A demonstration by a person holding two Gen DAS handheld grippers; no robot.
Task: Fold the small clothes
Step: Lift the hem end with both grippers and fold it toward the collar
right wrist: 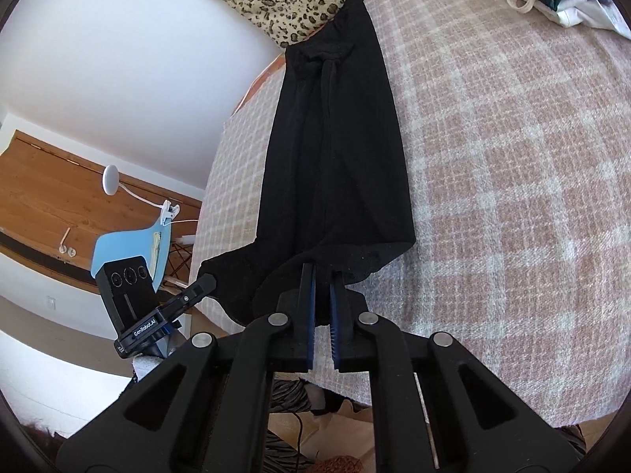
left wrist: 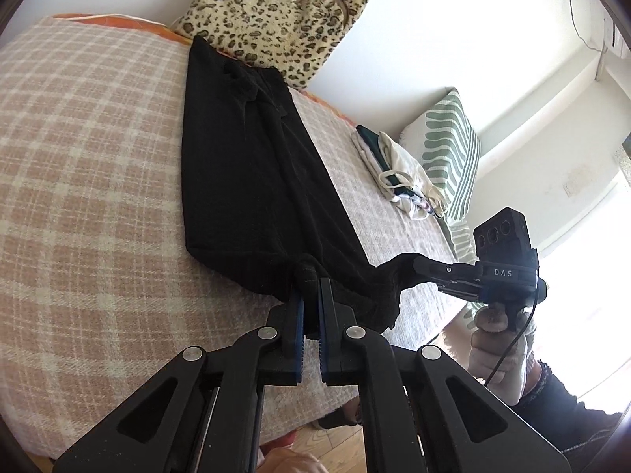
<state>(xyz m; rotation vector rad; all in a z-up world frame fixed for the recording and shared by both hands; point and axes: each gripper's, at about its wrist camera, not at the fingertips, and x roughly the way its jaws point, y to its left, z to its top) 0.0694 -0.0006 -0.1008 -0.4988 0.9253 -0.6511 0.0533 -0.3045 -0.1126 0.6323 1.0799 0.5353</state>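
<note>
You are standing at a bed covered with a pink and cream checked woven blanket [left wrist: 90,165], holding a tool in each hand. A long black knitted garment [left wrist: 240,173] lies stretched lengthwise on the blanket, already narrowed into a strip with its sides turned in, its far end reaching a leopard-print plush cushion [left wrist: 272,12]. Your left tool [left wrist: 311,287] is clenched on the near hem of the garment, and your right tool [right wrist: 323,280] grips the same hem just beside it, the cloth bunched between each pair of fingers. The near edge is lifted slightly off the bed. The lengthwise fold appears done; the crosswise fold, carrying this hem toward the far end, seems still to come. A small pile of pale folded clothes [left wrist: 398,173] sits further along the bed near a green-striped white pillow [left wrist: 449,153].
</note>
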